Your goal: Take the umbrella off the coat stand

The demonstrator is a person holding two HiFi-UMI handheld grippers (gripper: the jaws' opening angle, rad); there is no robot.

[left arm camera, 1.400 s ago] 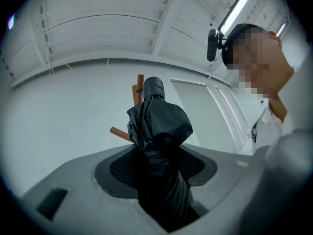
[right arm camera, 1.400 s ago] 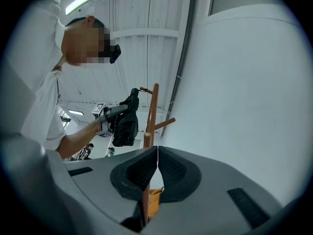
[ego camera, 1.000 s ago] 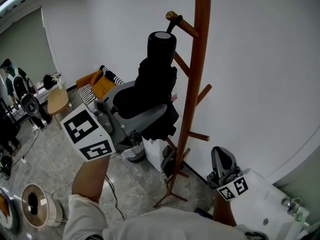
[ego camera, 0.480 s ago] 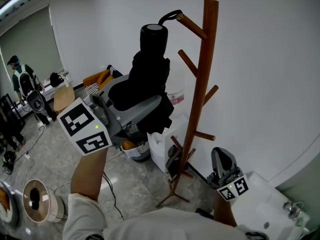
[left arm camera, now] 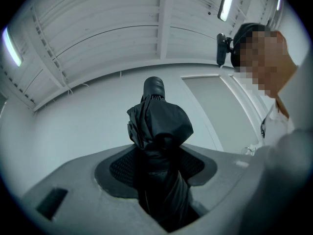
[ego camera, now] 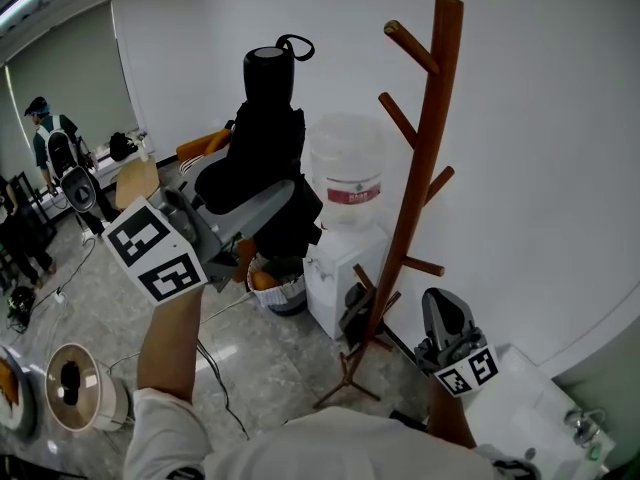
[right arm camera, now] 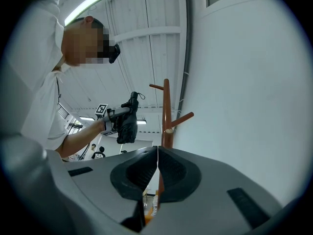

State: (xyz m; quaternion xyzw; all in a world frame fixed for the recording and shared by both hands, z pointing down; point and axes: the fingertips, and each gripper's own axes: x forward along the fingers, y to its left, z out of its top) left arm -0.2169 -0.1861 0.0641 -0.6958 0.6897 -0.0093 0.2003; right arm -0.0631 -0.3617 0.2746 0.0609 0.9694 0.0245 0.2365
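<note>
Left gripper [ego camera: 248,216] clamped round umbrella [ego camera: 265,133], long axis upright, handle on top; strap loop free of every peg; stand [ego camera: 418,168] sits apart, off to that gripper's right. Right gripper [ego camera: 446,313] pressed together, empty, low and further right.

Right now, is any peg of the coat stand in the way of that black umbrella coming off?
Nothing visible is. The umbrella is clamped in the left gripper, its strap loop hangs free, and bare wall shows between it and the coat stand's top peg.
</note>
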